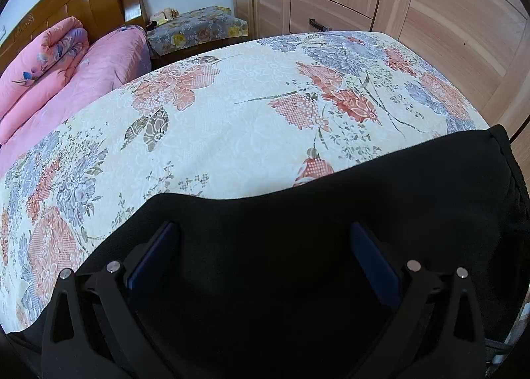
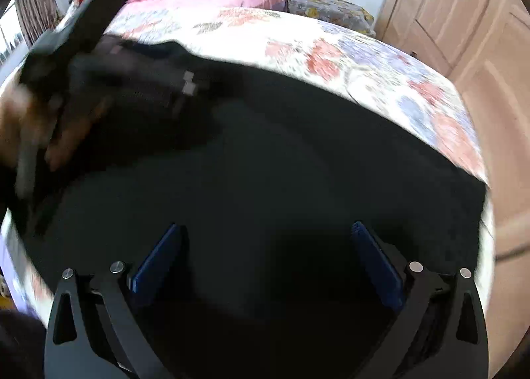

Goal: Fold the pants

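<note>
left wrist | black pants [image 1: 331, 213] on floral bedspread [image 1: 232, 114] | no legible writing

The bed [image 1: 232, 120] is covered by a cream spread printed with pink and lilac flowers. Black pants [image 1: 331, 213] lie flat on it, directly under and ahead of the fingers [image 1: 371, 256] in both wrist views, their far edge just beyond the fingertips. Well ahead and to the left of the fingers, a pink quilt [image 1: 109, 64] covers the head end, with a folded pink comforter [image 1: 43, 58] resting on top of it.
</note>
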`<state>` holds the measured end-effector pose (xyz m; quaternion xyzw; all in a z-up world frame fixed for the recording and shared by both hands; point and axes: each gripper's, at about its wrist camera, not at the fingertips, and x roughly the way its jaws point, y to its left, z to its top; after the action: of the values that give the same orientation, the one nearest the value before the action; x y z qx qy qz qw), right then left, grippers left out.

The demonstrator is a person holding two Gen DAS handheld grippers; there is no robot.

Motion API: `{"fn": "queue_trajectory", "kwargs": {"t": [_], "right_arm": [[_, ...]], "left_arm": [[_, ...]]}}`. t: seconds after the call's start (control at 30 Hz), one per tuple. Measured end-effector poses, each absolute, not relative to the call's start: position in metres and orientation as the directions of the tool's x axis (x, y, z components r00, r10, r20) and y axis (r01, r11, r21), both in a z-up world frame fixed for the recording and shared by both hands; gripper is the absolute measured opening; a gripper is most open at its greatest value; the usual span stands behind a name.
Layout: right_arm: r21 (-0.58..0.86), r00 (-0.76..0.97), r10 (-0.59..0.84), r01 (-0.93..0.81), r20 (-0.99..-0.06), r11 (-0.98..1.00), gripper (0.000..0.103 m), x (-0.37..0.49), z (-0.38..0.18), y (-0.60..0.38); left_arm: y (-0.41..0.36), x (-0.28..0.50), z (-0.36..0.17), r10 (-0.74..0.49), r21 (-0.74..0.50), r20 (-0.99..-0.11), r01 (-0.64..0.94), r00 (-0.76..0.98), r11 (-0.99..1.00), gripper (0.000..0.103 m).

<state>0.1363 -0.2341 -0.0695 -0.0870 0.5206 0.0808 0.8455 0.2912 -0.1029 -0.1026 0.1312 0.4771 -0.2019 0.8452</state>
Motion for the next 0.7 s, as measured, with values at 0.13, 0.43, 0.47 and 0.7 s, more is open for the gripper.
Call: {"fn": "queue_trajectory", "kwargs": {"t": [0.13, 0.43, 0.47, 0.7], "right_arm": [[0.198, 0.591, 0.178, -0.032, -0.787, 0.98, 0.099, 0.077, -0.045, -0.298], [0.596, 0.646, 0.365, 0.175, -0.671, 0.784, 0.099, 0.018, -0.087, -0.376], [0.597, 0.64, 0.375, 0.166, -0.671, 0.785, 0.099, 0.019, -0.091, -0.374], [0.614, 0.706, 0.324, 0.197, -0.63, 0.765, 0.099, 0.057, -0.093, -0.381]], "left_arm": [[-0.105, 0.289, -0.099, -0.194, 0.049, -0.861, 0.457, 0.47, 0.888, 0.102], [-0.052, 0.175, -0.017, -0.208, 0.078, -0.707, 0.367, 0.676, 0.927, 0.101], [-0.043, 0.166, -0.018, -0.192, 0.083, -0.703, 0.346, 0.685, 0.935, 0.101], [0.042, 0.119, -0.063, -0.115, 0.031, -0.718, 0.196, 0.686, 0.98, 0.101]]}}
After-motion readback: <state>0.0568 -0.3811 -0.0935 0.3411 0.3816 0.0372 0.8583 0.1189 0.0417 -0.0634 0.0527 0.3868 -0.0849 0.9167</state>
